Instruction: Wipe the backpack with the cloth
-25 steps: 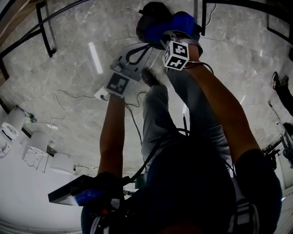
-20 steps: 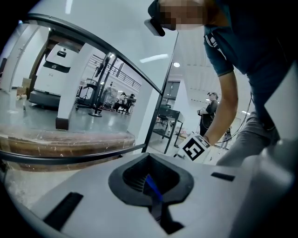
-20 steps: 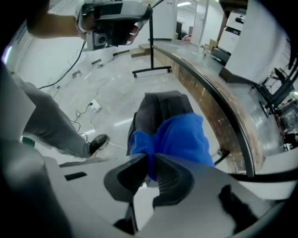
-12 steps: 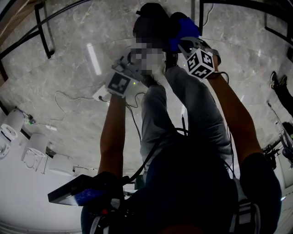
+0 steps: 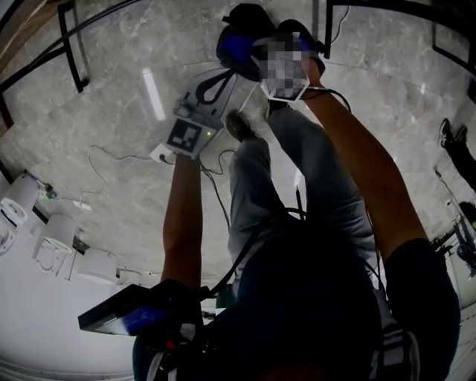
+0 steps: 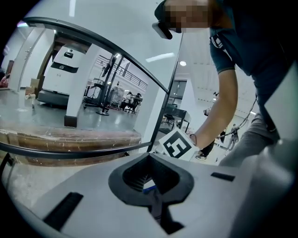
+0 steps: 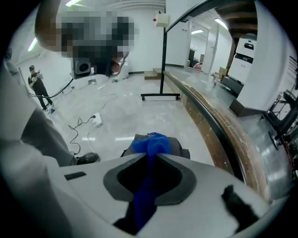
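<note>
Head view puts the backpack [image 5: 249, 18] on the marble floor [image 5: 111, 97], just beyond your right gripper [image 5: 260, 59] and farther from your left gripper [image 5: 222, 80], whose jaws are pressed together on nothing evident. The right pinches the soft blue cloth [image 7: 149, 144], bunched against that dark, rounded fabric bag.

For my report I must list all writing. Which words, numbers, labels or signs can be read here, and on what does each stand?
Nothing is readable as text.
Marker cube: black-and-white square pattern, not lettering.
Dark label on the white machine: too small to read.
Emblem on the person's shirt: too blurred to read.
Dark band on the white kiosk: too small to read.
</note>
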`<state>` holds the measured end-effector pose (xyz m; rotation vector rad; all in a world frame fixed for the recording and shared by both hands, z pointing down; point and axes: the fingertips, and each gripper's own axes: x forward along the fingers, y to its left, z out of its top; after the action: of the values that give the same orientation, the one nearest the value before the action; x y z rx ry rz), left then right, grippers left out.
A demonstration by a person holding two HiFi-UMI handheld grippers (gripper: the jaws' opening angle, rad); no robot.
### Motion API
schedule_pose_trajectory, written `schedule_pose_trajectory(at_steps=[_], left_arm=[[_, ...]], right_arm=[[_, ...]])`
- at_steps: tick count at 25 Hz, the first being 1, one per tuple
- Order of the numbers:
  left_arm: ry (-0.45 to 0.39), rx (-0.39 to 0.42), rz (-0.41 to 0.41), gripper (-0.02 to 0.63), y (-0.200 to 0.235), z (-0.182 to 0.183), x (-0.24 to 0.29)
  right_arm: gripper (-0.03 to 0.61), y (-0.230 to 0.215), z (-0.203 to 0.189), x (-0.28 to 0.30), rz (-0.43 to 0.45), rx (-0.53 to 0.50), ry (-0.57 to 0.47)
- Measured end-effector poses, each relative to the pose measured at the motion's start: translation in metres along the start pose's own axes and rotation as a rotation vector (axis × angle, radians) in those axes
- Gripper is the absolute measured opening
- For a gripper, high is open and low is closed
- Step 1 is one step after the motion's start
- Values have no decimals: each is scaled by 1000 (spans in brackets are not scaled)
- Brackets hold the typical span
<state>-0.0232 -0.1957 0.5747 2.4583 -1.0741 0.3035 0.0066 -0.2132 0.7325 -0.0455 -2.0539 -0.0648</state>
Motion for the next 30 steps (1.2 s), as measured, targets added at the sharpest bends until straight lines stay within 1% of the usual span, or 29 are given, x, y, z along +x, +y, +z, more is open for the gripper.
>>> schedule_pose_trajectory(at_steps=[2,4,8,10,13,15,16,19,21,24,26,28,30], left_arm=[[-1,-8,-2,-11,-1,-2,1],[-5,-7,-4,-11,-3,-3,2],[-4,-1,-7,-11,-3,-4,1],[-9,-3,0,-11,-2,-4,-2],[-4,-6,12,-11,2,-9,-5],[-10,-1,15,-11,6,-13,-7],[-10,-1,16,-11,7,-17,-10],[-1,-8,23,-11,10,-35,-17],[7,7,24,-11,10,-52,-19],[22,37,17,-11,12,-92,-11],[17,46,-2,-11,14,-120,1],[3,40,-30,-11,14,-142,13],[-2,45,-50,-11,14,-153,19]], right_arm=[[40,6,2,-5,17,-20,-10],[40,10,-4,-6,18,-52,13],[38,25,-17,10,37,-162,144],[35,41,-5,21,58,-191,164],[35,87,16,51,137,-241,142],[35,116,11,77,190,-237,167],[35,130,2,89,216,-212,192],[35,159,-42,111,256,-129,281],[35,170,-70,110,243,-122,295],[35,172,-103,97,192,-141,281],[34,174,-116,91,175,-144,278],[35,176,-107,94,160,-140,240],[34,172,-77,107,134,-176,165]])
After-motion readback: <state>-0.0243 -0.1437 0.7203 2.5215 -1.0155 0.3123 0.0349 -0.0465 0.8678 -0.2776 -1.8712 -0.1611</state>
